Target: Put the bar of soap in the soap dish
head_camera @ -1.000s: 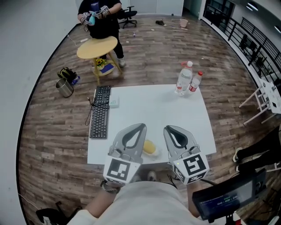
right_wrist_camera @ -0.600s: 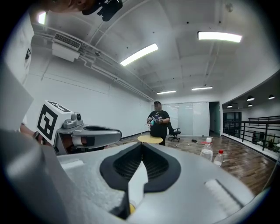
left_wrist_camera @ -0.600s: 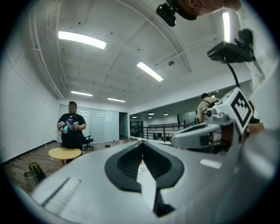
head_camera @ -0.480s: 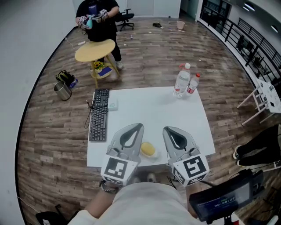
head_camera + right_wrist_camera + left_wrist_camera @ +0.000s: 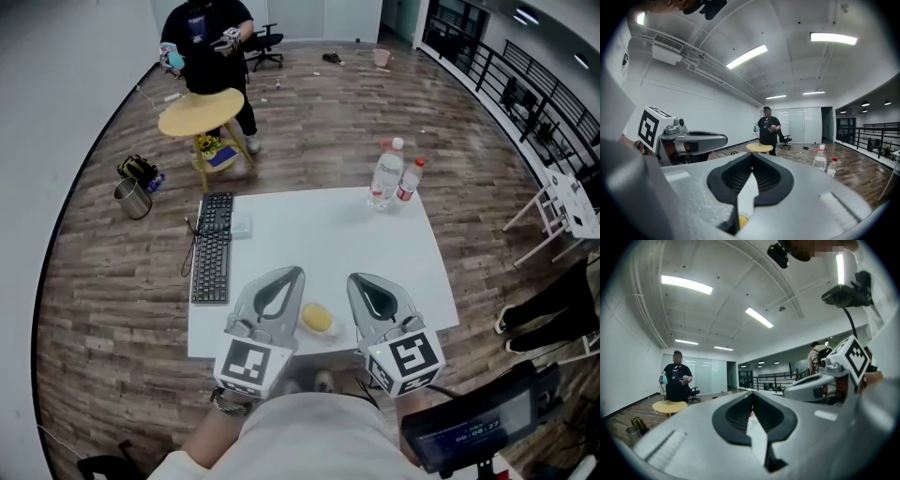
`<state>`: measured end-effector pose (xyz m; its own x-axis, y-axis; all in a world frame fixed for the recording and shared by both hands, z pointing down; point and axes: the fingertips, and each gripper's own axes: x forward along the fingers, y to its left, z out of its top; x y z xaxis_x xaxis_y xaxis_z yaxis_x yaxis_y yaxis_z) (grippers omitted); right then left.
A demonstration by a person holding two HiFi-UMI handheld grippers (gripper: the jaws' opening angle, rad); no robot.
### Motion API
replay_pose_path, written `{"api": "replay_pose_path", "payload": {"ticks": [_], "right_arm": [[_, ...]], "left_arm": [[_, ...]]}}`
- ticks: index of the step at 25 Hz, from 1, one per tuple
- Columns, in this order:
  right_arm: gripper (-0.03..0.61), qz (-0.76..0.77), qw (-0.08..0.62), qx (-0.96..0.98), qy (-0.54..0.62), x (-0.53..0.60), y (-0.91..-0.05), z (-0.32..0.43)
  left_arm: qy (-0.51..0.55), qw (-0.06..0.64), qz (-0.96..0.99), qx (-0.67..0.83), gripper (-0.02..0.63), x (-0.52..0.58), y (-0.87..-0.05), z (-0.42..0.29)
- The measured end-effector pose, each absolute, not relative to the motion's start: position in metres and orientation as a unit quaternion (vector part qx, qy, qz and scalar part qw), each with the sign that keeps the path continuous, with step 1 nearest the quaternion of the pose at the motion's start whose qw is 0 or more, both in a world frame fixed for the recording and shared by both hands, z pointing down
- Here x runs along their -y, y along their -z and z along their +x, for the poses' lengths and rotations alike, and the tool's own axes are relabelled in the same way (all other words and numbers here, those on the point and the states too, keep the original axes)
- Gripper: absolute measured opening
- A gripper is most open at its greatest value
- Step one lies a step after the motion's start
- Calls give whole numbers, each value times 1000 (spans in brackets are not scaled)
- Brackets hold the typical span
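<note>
Yellow soap lies between left tongs and right tongs (both clenched, empty).

a floor of brown wooden planks runs under a white square desk. beyond the desk's far left corner stands a small round yellow table, and a person in dark clothes stands behind it, with a black office chair near. off the desk's left edge, a metal pail sits beside a dark bag close to the plain white wall. a dark railing lines the right side of the room, and a white folding frame stands off the desk's right edge. long light strips glow on the white ceiling, and a glass partition closes the far end.
</note>
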<state>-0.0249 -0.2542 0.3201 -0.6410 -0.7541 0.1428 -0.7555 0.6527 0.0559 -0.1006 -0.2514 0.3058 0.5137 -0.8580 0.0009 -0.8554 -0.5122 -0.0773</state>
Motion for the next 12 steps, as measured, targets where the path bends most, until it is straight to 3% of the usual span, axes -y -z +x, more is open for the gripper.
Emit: {"api": "replay_pose_path", "payload": {"ticks": [12], "right_arm": [[3, 429, 88, 898, -41, 208, -339, -37]], "left_arm": [[52, 31, -885, -461, 6, 210, -332, -108]]}}
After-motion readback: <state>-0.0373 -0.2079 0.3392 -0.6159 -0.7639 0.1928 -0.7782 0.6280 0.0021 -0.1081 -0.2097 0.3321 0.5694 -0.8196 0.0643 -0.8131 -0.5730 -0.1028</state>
